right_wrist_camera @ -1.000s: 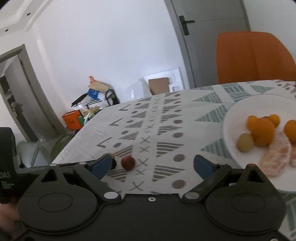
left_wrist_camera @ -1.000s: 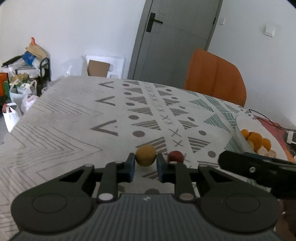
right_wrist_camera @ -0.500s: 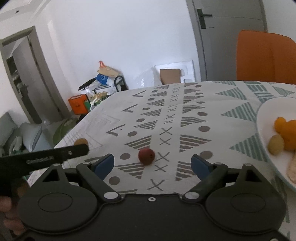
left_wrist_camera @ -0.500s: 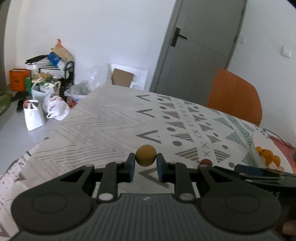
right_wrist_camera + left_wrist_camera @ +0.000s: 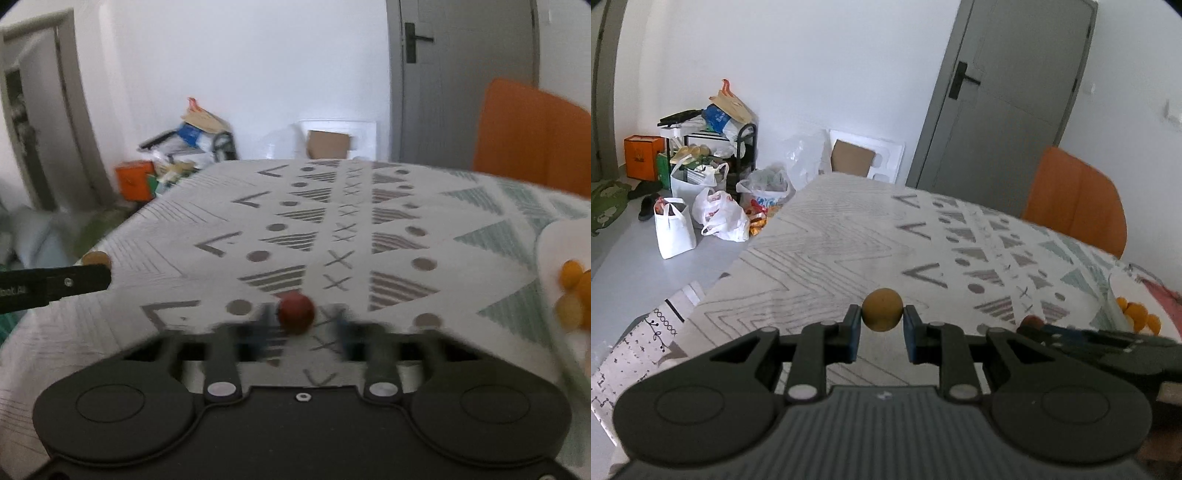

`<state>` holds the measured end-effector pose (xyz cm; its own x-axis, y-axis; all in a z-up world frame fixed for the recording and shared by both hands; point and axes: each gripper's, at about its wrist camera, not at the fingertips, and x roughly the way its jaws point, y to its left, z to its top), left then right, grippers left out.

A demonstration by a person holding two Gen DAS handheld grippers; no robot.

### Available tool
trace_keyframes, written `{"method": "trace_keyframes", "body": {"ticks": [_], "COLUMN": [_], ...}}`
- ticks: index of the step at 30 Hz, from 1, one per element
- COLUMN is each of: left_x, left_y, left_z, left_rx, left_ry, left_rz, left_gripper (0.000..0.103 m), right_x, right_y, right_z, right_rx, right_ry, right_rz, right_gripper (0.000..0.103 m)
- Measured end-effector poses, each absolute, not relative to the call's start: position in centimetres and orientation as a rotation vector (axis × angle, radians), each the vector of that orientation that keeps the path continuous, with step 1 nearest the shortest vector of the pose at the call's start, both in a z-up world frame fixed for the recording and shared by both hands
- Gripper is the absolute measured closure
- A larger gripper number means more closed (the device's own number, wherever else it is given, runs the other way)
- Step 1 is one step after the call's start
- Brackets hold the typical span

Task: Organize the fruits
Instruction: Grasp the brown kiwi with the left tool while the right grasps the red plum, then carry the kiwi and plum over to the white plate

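My left gripper (image 5: 881, 325) is shut on a round brown fruit (image 5: 881, 309) and holds it above the patterned tablecloth (image 5: 831, 251). In the right wrist view one of its fingers (image 5: 74, 282) reaches in from the left with the brown fruit (image 5: 96, 257) at its tip. A small dark red fruit (image 5: 296, 312) lies on the cloth between the blurred pads of my right gripper (image 5: 303, 326). Its jaws are closing. The left pad is at the fruit and a gap shows on the right. The left wrist view shows the red fruit (image 5: 1032, 321) at the right gripper's tip.
A white plate (image 5: 554, 236) with several orange fruits (image 5: 576, 280) stands at the table's right. An orange chair (image 5: 1075, 199) stands behind the table in front of a grey door (image 5: 1008, 92). Bags (image 5: 720, 218) and a loaded rack (image 5: 705, 140) crowd the floor on the left.
The right jaws have gone from wide to narrow around the red fruit, which now sits between them. My left gripper has swung left with the brown fruit.
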<state>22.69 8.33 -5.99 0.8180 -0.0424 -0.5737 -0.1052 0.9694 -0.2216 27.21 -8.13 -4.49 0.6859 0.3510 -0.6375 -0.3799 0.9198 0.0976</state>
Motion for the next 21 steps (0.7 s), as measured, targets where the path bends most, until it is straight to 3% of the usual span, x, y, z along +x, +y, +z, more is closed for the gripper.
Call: {"method": "trace_keyframes", "body": {"ticks": [21], "left_x": [21.9], "left_y": [-0.8], "left_z": [-3.7], "left_rx": [-0.134], "left_ry": [0.563], "left_rz": [-0.116], "left_gripper": [0.08], "right_x": [22.8], "right_y": [-17.6], "right_z": [-1.7], "right_rx": [0.109], "right_ry": [0.595], "right_rz": [0.335], "right_gripper": [0.084]}}
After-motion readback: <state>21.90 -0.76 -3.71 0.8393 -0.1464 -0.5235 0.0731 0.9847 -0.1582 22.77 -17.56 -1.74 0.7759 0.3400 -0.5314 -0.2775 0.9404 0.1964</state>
